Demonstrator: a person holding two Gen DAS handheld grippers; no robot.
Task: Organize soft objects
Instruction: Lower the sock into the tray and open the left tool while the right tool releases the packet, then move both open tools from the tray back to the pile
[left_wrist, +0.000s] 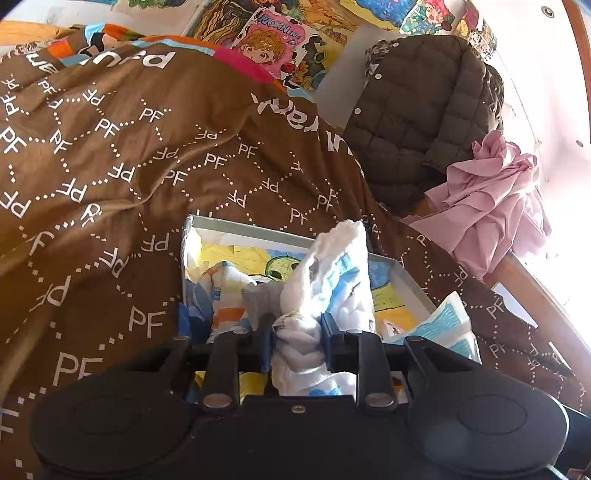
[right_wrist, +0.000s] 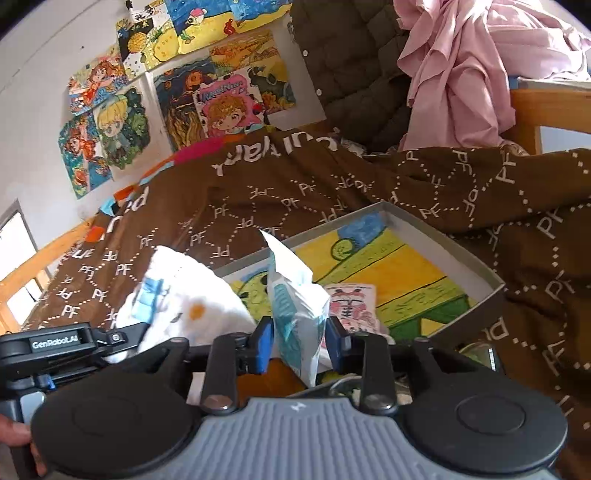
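The left gripper (left_wrist: 295, 332) reaches low over the near edge of the shallow box (left_wrist: 413, 277), its blue pads pinching a white cloth with blue print (left_wrist: 332, 273) that stands bunched above the box floor. The right gripper (right_wrist: 300, 341) hangs over the box's near left corner, clamped on a white and teal cloth (right_wrist: 291, 295) whose tip points up. The box sits on a brown blanket (left_wrist: 129, 166). More folded cloths lie inside, partly hidden by the fingers; their shapes are hard to make out.
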